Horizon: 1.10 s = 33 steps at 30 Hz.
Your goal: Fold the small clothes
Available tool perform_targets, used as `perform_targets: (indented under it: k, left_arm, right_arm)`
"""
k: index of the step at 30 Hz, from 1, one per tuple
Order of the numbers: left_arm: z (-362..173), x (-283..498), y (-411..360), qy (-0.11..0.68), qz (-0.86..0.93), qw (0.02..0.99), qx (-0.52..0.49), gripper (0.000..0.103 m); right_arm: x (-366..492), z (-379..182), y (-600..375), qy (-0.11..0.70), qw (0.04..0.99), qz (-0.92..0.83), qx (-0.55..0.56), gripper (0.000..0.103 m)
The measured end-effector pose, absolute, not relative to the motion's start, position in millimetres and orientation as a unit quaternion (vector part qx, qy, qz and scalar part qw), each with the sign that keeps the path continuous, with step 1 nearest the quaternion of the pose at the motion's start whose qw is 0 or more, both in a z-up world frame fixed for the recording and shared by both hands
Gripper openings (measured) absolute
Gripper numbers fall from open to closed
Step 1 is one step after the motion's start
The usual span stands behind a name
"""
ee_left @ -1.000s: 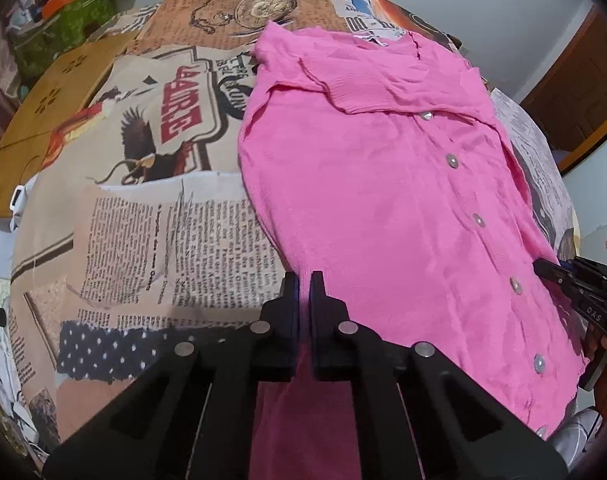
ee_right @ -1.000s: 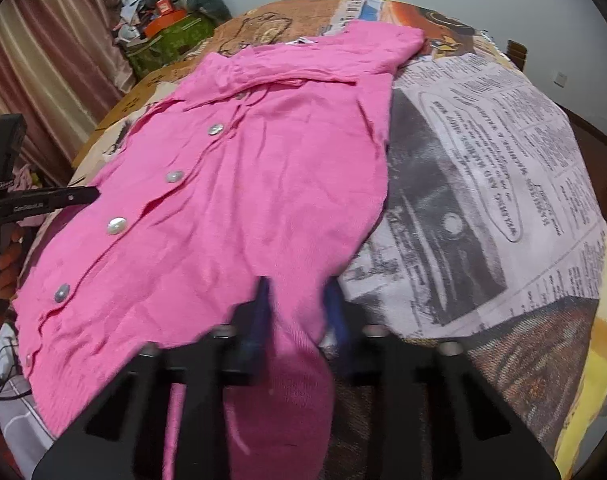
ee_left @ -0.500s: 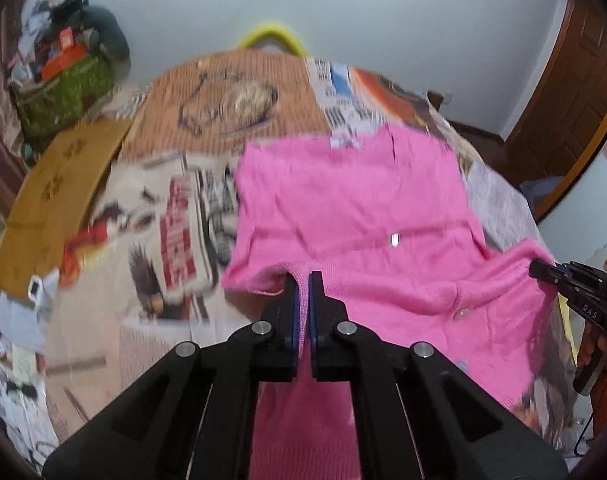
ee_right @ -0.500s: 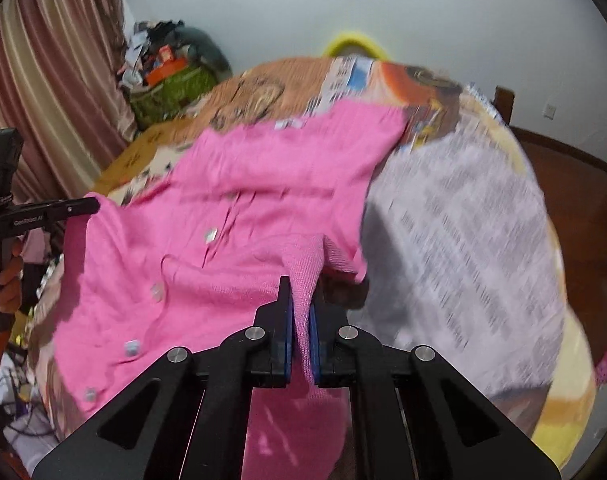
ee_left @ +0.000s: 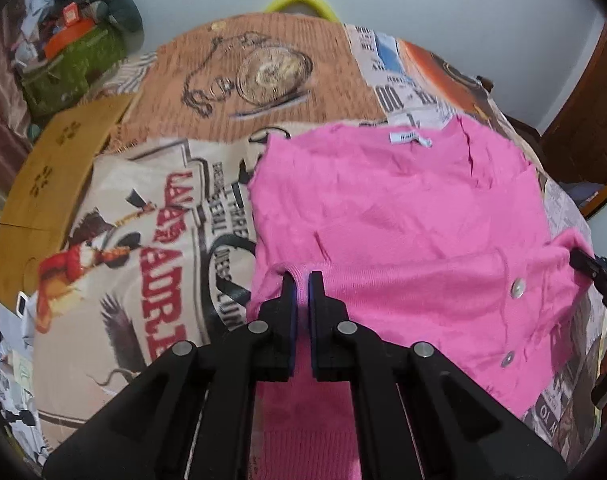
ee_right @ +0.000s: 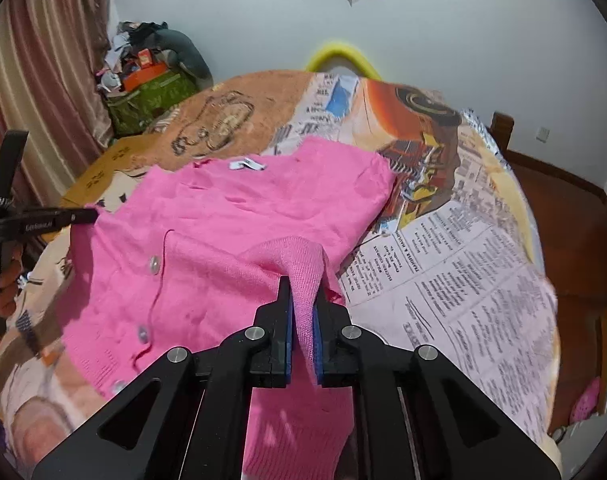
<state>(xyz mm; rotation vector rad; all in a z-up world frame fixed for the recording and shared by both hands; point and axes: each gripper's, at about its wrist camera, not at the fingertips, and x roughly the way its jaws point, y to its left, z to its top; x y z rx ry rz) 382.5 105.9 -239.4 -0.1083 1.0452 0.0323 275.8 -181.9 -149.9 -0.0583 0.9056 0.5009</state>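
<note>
Bed, covered in patchwork-print spread: pocket-watch panel at far end, red lettering and eagle at left, newsprint text at right. Pink cardigan lying directly on spread, right of centre in left wrist view, white neck label toward far end, near hem raised off the bed. Flat tan cardboard on left edge. Yellow curved headboard rim at far end.

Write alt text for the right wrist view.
The right gripper is shut on a corner of a pink knit cardigan, lifting its silver-buttoned lower part over the rest, which lies on a newspaper-print bedspread. At the left edge, the left gripper pinches the other corner.
</note>
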Motion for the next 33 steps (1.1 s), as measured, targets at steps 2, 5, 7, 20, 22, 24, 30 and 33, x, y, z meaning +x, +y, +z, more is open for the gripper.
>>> perform_targets:
  k: [2, 5, 7, 20, 22, 24, 30, 33]
  left_arm:
    - [-240.6, 378.9, 105.6, 0.499, 0.016, 0.865, -0.045, 0.009]
    - [-233.9, 370.4, 110.9, 0.497, 0.02, 0.866, -0.052, 0.025]
    - [-226.6, 361.1, 115.7, 0.488, 0.017, 0.87, -0.066, 0.035]
    - [-254.6, 287.7, 140.5, 0.537, 0.012, 0.836, -0.111, 0.042]
    - [-262.2, 282.1, 140.7, 0.546, 0.007, 0.83, -0.119, 0.042]
    - [-269.6, 278.6, 139.2, 0.553, 0.007, 0.825, -0.119, 0.042]
    - [-272.0, 276.3, 127.2, 0.546, -0.004, 0.831, -0.104, 0.034]
    - [-272.1, 276.8, 120.2, 0.544, -0.013, 0.833, -0.1, 0.02]
  right_arm:
    - [275.7, -150.8, -184.5, 0.437, 0.867, 0.24, -0.018, 0.009]
    - [269.5, -144.9, -187.4, 0.435, 0.87, 0.231, -0.019, 0.025]
    - [262.7, -137.5, -190.5, 0.426, 0.874, 0.234, -0.021, 0.031]
    - [213.9, -160.8, -225.4, 0.478, 0.849, 0.221, -0.027, 0.035]
    - [208.9, -167.3, -226.0, 0.487, 0.845, 0.22, -0.029, 0.035]
    - [206.3, -175.1, -226.7, 0.497, 0.839, 0.219, -0.024, 0.035]
    - [212.3, -185.1, -219.9, 0.506, 0.832, 0.227, -0.029, 0.035]
    - [216.8, -187.8, -216.8, 0.509, 0.83, 0.228, -0.027, 0.034]
